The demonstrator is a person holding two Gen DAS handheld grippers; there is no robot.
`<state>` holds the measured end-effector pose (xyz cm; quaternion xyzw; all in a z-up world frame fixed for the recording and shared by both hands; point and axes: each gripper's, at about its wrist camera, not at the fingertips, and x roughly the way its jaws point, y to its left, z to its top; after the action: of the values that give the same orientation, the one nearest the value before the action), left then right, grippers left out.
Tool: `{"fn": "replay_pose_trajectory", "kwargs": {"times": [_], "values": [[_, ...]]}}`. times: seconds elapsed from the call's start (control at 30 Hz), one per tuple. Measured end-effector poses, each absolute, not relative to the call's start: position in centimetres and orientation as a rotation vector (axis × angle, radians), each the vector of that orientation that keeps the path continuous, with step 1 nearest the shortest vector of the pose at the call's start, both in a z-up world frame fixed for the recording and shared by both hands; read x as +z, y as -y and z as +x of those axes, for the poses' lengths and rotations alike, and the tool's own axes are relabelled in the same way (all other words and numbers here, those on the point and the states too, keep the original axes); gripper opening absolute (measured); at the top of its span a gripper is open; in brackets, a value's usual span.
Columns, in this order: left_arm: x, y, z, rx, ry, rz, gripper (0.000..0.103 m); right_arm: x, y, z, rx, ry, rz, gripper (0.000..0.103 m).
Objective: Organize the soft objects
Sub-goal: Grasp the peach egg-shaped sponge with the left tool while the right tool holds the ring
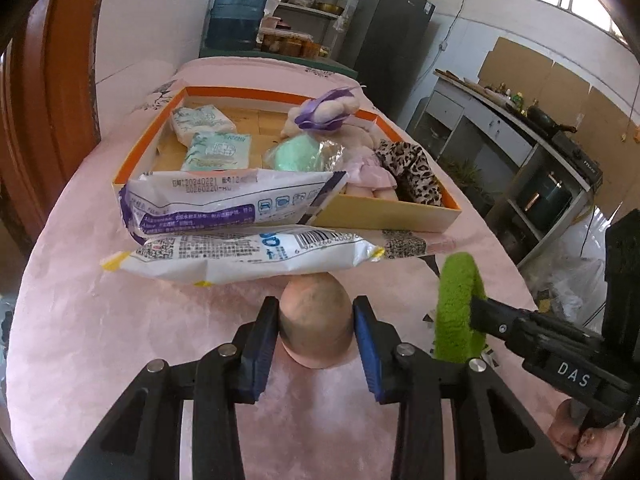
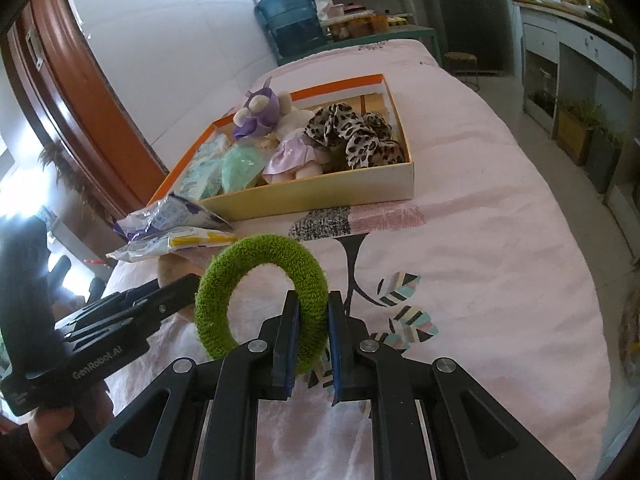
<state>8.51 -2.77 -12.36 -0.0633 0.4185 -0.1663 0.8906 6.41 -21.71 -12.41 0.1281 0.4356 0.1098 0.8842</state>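
Soft objects were split between the orange-rimmed box and the pink tablecloth in front of it. Inside the box: two tissue packs at the left, a mint-green bagged item in the middle, a plush doll with a purple bow and pink skirt, and a leopard-print fabric piece at the right end.

Two flat plastic packets lay outside: a purple-and-white packet leaned on the box's near wall, and a yellow-edged white packet sat just in front of it.

Left gripper straddled a peach rounded squishy on the cloth. Both pads met its sides, so it was pinched; no obvious squash visible.

Right gripper was clamped on a fuzzy green ring, pinching the ring's right side and holding it upright. Couldn't tell whether its lower edge touched the cloth. In the left wrist view the ring stood just right of the squishy, apart from it. A hand gripped the right gripper's handle at the lower right.
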Motion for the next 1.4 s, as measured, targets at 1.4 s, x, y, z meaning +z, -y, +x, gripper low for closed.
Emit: {"fn": "replay_pose_trajectory", "kwargs": {"times": [1.4], "values": [[-4.7,0.4,2.0,-0.396,-0.708,-0.189,0.038,-5.9,17.8,3.0,0.295,-0.809,0.17,0.013]]}}
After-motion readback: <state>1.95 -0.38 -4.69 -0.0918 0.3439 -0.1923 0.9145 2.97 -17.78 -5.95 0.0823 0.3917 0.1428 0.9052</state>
